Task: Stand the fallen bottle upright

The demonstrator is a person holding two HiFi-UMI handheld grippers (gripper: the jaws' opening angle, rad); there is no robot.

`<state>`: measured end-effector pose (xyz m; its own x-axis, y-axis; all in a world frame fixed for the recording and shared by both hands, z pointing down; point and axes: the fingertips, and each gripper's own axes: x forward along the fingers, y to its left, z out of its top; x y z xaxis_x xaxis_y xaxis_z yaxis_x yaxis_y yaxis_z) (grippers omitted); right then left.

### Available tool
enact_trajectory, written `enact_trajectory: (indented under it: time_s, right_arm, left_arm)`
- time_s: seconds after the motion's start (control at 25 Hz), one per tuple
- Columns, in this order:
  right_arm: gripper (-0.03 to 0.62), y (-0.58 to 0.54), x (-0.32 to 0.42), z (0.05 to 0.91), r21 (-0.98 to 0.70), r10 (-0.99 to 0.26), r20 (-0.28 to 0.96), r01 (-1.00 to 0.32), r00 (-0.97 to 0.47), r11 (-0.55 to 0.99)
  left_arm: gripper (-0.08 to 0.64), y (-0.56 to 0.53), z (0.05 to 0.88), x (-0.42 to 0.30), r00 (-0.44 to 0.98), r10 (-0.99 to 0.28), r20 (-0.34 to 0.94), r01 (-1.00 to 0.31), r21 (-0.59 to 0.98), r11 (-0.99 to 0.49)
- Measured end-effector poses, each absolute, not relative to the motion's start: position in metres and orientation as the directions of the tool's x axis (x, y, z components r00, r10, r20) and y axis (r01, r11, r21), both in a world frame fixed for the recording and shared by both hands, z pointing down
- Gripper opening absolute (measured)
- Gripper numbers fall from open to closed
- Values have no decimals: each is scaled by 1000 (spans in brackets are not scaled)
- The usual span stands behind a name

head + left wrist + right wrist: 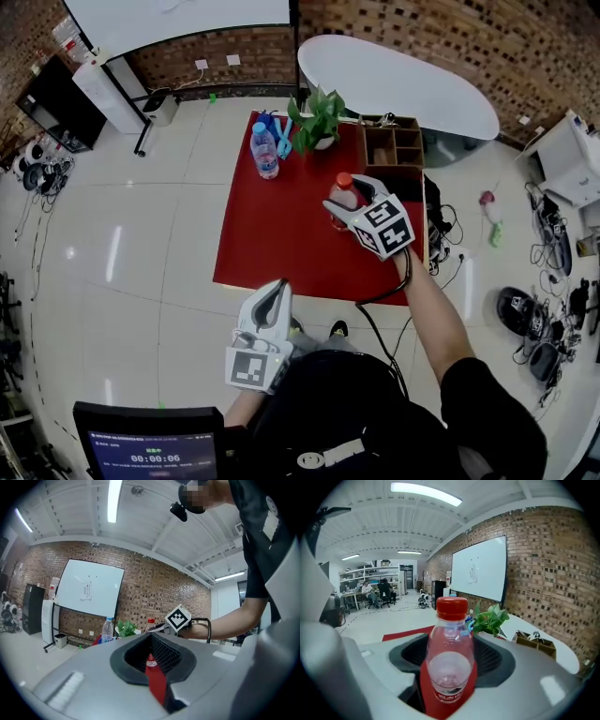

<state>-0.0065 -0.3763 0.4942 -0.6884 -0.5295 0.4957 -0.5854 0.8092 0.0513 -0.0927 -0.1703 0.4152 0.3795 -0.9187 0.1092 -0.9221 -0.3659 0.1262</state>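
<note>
Right gripper view, right gripper [450, 654] clamping upright red-capped bottle [450, 632]

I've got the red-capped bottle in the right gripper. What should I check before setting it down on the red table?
1. Grip: ok, right gripper is shut on the red-capped bottle.
2. Bottle upright: ok, cap on top.
3. Landing spot: ok, the red table is bare beside the bottle.
4. Base touching the table: cannot tell.
5. Blue-capped bottle: ok, it stands apart, by the plant.
6. Left gripper: ok, empty and off the table.
</note>
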Motion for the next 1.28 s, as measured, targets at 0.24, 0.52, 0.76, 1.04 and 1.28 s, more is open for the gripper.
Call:
enact_trajectory:
  time_s: [0.24,0.52,0.76,1.04,1.28]
  right_arm:
    - [302,-358,13,526,0,-574,353,-614,-738,789]
    - [304,-357,21,525,-6,-602,319,-636,-732,771]
    - [305,-353,14,528,-11,-566,383,-616,-730,788]
    - [322,-350,8,505,-33,-541,355,-589,-762,808]
    - [322,-337,23,467,-25,-553,284,-583,-783,812]
  left_arm:
    - [8,-174,416,-94,361,-923,131,-931,112,-348]
    - [8,-175,416,-87,370,-922,118,-928,102,-359]
    - [8,-173,411,-82,359,-926,117,-932,83,-352]
    - [8,-170,405,-76,367,-926,92,-929,80,-360]
    - [8,-167,404,-64,369,-926,85,-929,76,-363]
